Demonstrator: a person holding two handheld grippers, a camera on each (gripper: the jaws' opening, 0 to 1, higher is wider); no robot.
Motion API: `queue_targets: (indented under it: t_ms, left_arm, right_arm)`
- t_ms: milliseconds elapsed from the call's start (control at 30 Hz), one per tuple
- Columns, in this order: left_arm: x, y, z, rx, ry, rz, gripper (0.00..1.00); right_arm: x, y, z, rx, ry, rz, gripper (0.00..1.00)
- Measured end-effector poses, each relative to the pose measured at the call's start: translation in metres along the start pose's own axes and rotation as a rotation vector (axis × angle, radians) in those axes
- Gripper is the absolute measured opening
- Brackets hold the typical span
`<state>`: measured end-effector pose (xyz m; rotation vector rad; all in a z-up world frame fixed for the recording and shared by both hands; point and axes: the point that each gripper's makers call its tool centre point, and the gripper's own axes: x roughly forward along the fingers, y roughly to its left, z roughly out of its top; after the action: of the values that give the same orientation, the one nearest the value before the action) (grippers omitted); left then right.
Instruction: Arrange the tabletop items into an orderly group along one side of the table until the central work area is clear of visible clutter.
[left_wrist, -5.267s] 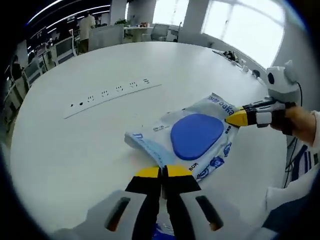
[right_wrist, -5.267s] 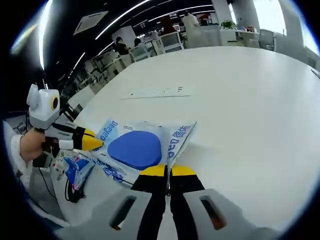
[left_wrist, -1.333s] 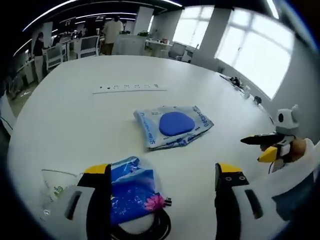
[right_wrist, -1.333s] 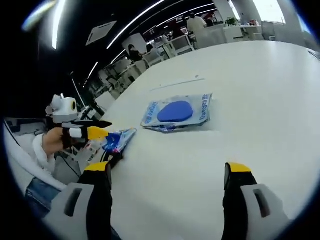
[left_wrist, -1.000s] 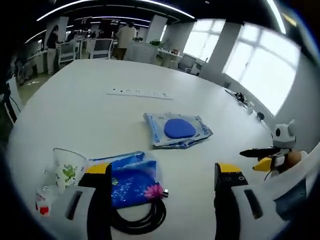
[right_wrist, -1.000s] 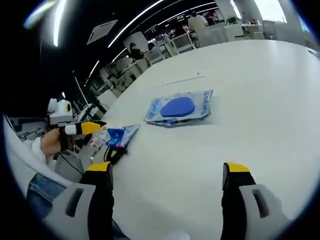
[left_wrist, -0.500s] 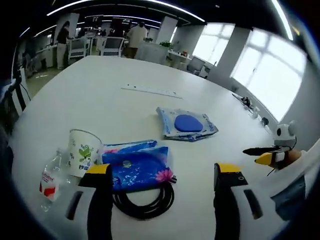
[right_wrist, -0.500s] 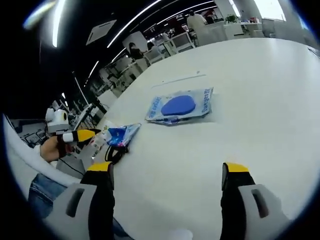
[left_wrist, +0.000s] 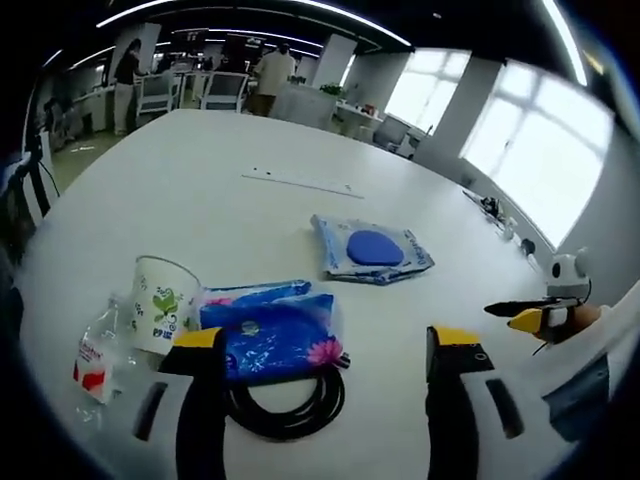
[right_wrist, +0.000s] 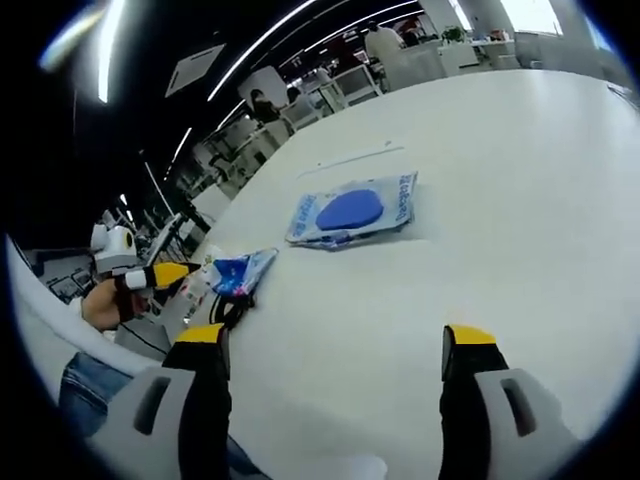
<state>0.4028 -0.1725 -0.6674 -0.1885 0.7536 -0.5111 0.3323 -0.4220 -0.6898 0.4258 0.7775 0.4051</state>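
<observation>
In the left gripper view, a small plastic bottle with a red label lies at the lower left of the frame, touching or just beside a paper cup printed with green leaves. To the right of the cup is a blue patterned packet, and a coil of black cable lies partly under its lower edge. These four sit together near the edge of the white table. The left gripper rises from the bottom of the frame with its jaws wide apart and nothing between them; the packet and cable show just above and between the two yellow tips. Further up, at centre frame and well apart from that group, lies a flat pale-blue bag with a dark blue oval on it. At the right edge the right gripper is held in a hand, clear of the table things.

In the right gripper view, the left gripper shows at mid-left, near the blue packet and cable at the table edge. The pale-blue bag lies at upper centre. The right gripper stands at the bottom with its jaws spread wide and empty, well short of the bag.

Compared with half a second ago, the things lie in the same places; only the views have shifted slightly, and both grippers stay spread as before.
</observation>
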Motion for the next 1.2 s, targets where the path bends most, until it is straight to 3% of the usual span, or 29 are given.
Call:
queue_targets:
  t_ms: [867, 1200]
  left_arm:
    - [-0.007, 0.019, -0.014, -0.032, 0.02, 0.045, 0.8]
    - [-0.015, 0.029, -0.013, -0.046, 0.004, 0.067, 0.8]
  right_arm:
    - [0.001, -0.009, -0.008, 0.048, 0.005, -0.017, 0.85]
    - [0.0, -0.011, -0.011, 0.055, 0.011, -0.021, 0.84]
